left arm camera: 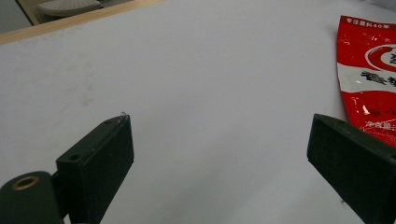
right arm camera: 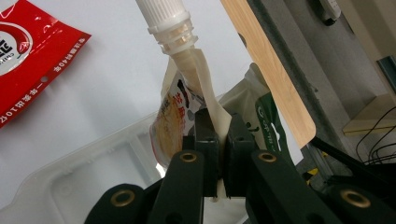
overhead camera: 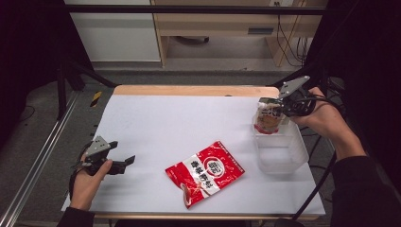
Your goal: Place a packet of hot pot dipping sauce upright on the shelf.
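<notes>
Right gripper (right arm camera: 217,135) clamped on spouted pouch (overhead camera: 267,119) top edge, pouch hanging over clear plastic bin (overhead camera: 288,158) at table's (overhead camera: 179,118) 3 o'clock, left gripper (overhead camera: 124,163) jaws wide apart, empty, at 8 o'clock, red snack bag (overhead camera: 204,172) flat near 6 o'clock.

A red packet (overhead camera: 204,173) with white bands and dark lettering was seen on a white table (overhead camera: 179,123) edged in pale wood; a white pouch (overhead camera: 268,117) printed in orange and green was shown over a clear tub (overhead camera: 283,153), between black jaws
</notes>
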A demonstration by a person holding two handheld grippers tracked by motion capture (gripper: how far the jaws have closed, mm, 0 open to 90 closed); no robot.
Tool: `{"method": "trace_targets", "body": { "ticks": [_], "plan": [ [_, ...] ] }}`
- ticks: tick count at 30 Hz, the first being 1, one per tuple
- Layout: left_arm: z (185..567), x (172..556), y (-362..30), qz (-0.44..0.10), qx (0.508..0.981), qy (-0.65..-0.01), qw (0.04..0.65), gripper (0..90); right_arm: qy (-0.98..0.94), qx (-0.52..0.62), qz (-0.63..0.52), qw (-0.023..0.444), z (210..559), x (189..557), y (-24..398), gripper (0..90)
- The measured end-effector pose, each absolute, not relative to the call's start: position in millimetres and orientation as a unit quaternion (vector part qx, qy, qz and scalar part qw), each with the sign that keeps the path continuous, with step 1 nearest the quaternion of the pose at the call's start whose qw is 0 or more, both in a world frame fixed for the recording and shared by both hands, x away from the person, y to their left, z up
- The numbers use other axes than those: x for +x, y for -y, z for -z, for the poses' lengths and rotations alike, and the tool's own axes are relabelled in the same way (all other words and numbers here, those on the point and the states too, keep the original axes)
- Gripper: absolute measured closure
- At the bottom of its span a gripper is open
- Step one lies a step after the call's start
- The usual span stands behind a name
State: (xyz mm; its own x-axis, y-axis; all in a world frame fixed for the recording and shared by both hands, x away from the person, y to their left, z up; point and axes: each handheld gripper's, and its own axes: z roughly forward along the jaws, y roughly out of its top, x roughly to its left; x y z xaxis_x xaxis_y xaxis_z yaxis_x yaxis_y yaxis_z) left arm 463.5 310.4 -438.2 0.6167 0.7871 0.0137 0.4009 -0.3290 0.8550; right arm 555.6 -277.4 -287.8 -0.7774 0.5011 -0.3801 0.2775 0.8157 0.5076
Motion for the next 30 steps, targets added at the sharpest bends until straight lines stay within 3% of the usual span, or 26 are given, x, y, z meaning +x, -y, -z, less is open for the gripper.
{"method": "trace_targets", "body": {
  "ticks": [30],
  "plan": [
    [438.7,463.0,-308.8,-0.221,0.789,-0.375,0.434,7.4,-0.912,0.261,-0.226,0.221,338.1,564.8,289.0,86.2]
  ]
}}
